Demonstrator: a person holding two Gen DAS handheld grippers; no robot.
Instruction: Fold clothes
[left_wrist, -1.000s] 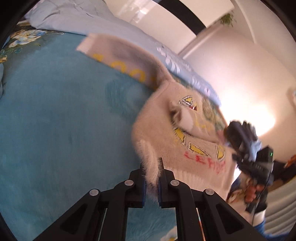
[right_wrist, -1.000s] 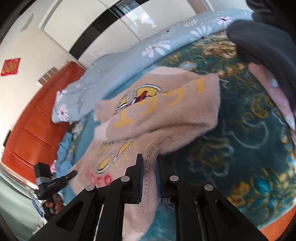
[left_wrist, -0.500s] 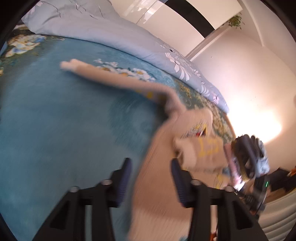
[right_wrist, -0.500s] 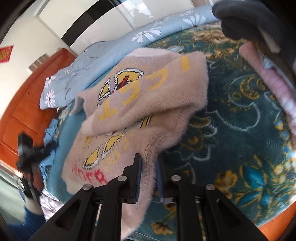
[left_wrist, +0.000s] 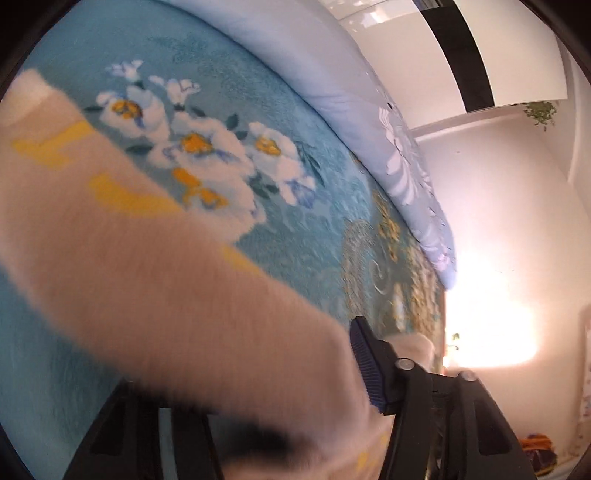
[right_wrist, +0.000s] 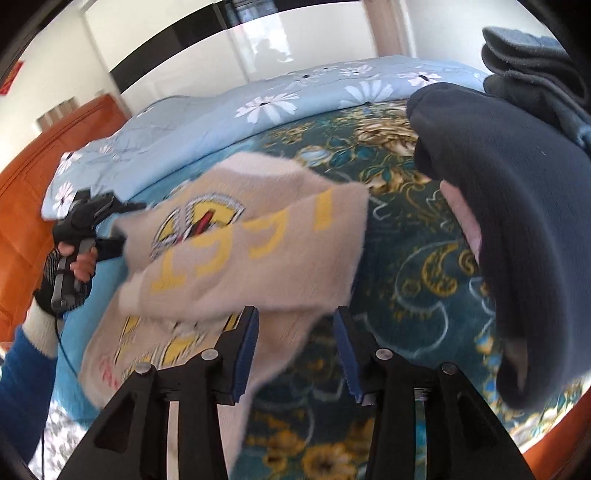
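Observation:
A fuzzy beige sweater (right_wrist: 258, 251) with yellow numbers and a crest lies partly folded on the teal flowered bedspread (right_wrist: 399, 229). My right gripper (right_wrist: 297, 354) is open, its jaws wide apart over the sweater's lower hem, holding nothing. In the left wrist view a beige sleeve (left_wrist: 155, 266) with yellow marks drapes blurred across my left gripper (left_wrist: 255, 376). The right finger (left_wrist: 365, 369) shows; the left one is hidden under the cloth. The jaws stand apart. The left gripper also shows in the right wrist view (right_wrist: 92, 221), at the sweater's left edge.
A light blue floral duvet (right_wrist: 258, 103) lies along the far side of the bed. A stack of dark folded clothes (right_wrist: 517, 192) sits at the right. An orange wooden headboard (right_wrist: 33, 155) is at the left. White wall and bright window stand beyond.
Both grippers have opened and let go of the sweater. The left one opened first and has moved in close under the sleeve. The right opened in the last half second.

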